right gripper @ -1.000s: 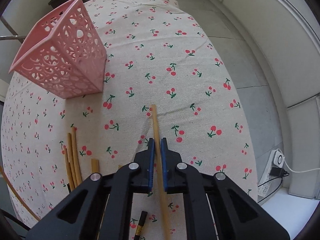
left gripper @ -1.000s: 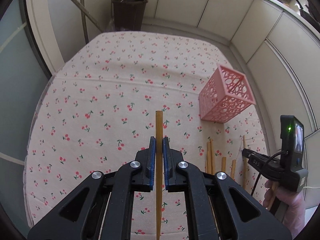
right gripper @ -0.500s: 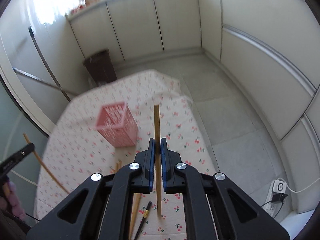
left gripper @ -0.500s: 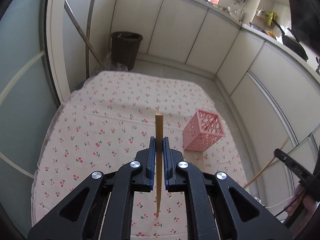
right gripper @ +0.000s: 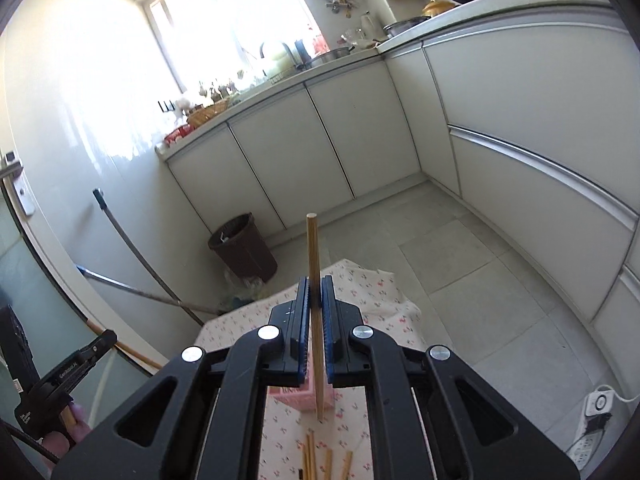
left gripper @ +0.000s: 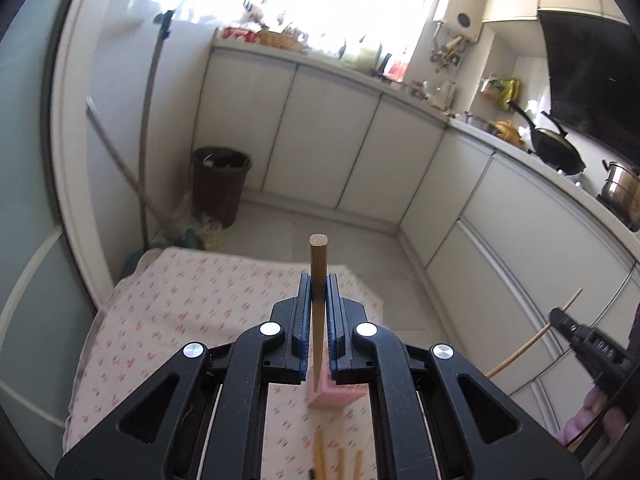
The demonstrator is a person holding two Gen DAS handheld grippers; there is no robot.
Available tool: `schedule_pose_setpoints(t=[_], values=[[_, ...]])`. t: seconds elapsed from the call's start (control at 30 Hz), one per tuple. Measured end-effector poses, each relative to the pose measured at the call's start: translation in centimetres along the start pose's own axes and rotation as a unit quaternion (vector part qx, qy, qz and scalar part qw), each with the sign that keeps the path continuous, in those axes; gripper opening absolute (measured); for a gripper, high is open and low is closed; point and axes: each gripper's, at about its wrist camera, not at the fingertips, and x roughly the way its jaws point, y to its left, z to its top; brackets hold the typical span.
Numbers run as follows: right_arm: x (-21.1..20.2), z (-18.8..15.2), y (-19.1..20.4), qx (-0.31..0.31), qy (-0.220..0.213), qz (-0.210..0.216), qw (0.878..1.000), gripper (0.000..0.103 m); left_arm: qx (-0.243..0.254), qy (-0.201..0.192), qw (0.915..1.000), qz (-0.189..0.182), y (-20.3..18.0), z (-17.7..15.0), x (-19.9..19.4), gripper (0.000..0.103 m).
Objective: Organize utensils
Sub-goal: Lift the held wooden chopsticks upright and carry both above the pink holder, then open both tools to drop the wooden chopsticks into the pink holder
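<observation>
Both hands are raised above the desk (left gripper: 168, 320) in its cherry-print cloth. The left tongs (left gripper: 319, 280) pinch one upright wooden chopstick (left gripper: 318, 264); the right tongs (right gripper: 315, 282) pinch another wooden stick (right gripper: 313, 248). Below stands the pink lattice plastic holder (left gripper: 340, 394), loose wooden chopsticks (right gripper: 320, 456) lying nearby.

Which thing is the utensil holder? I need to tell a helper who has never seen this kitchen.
Find the low table under the cherry-print cloth in front of the white cabinets. Near its front end, behind the loose chopsticks, stands the pink basket: a square, perforated plastic box, the only pink upright container on the cloth.
</observation>
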Motion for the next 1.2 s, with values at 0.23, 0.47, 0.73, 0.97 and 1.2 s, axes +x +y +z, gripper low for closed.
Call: schedule_pose_setpoints(t=[0.23,0.47,0.73,0.97,1.2], values=[[2.3,0.2,0.1,0.01,0.012,0.008,1.0,0.006,0.055,0.025,0.9982,-0.006,-4.7,-0.4,4.8,0.009],[3.5,-0.6,1.1,0.003,0.013,0.007,1.0,0.006,0.039,0.049,0.9981,0.002,-2.2,-3.0,5.4,0.026],[5.5,-1.0,2.3,0.016,0.003,0.006,1.0,0.006,0.003,0.044,0.999,0.011,0.6,-2.5,2.6,0.031],[9.4,-2.7,4.1,-0.002,0.033,-0.002,0.999,0.01,-0.012,0.058,0.9982,0.004,1.5,-2.6,3.7,0.032],[8.8,-4.0,5.6,-0.059,0.047,-0.023,0.997,0.011,-0.002,0.066,0.9978,-0.005,0.9,-3.1,3.8,0.034]])
